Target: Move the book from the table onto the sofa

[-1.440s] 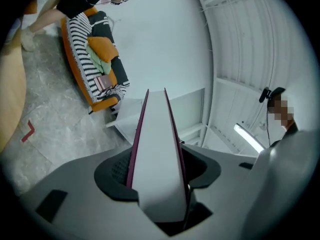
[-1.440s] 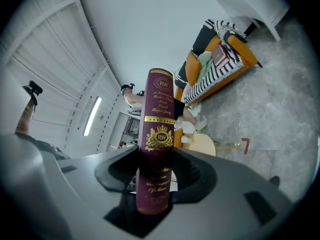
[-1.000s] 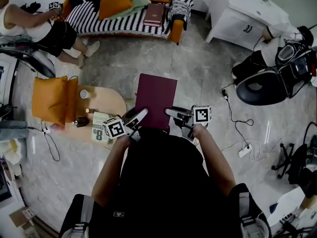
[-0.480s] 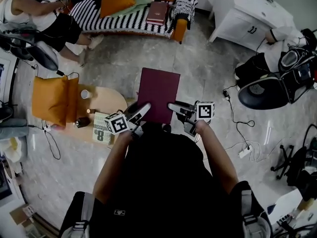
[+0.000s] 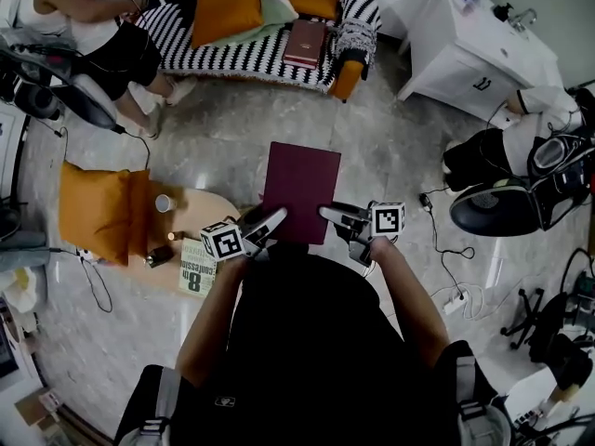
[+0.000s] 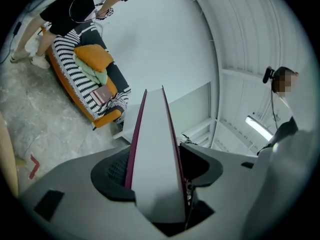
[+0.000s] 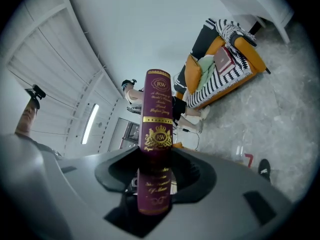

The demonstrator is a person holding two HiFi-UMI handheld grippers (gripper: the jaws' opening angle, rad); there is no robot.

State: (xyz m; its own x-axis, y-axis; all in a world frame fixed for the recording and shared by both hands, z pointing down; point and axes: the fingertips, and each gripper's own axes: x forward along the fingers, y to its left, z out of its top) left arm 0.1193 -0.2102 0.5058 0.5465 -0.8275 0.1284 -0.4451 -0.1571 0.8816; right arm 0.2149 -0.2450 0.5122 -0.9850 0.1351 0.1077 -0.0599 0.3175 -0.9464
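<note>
At frame centre, the book [image 5: 299, 191] hangs level over the floor. The left gripper [image 5: 272, 219] pinches its page edge and the right gripper [image 5: 329, 215] its spine, probably for balance. The sofa [image 5: 242, 52] waits at upper left.

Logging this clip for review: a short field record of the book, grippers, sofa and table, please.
held item: maroon book, held flat in the air
left gripper: shut on its page edge
right gripper: shut on its spine
sofa: striped sofa ahead, another book lying on it
table: wooden table at the person's left, cup and booklet on it
task: book not yet on sofa
</note>
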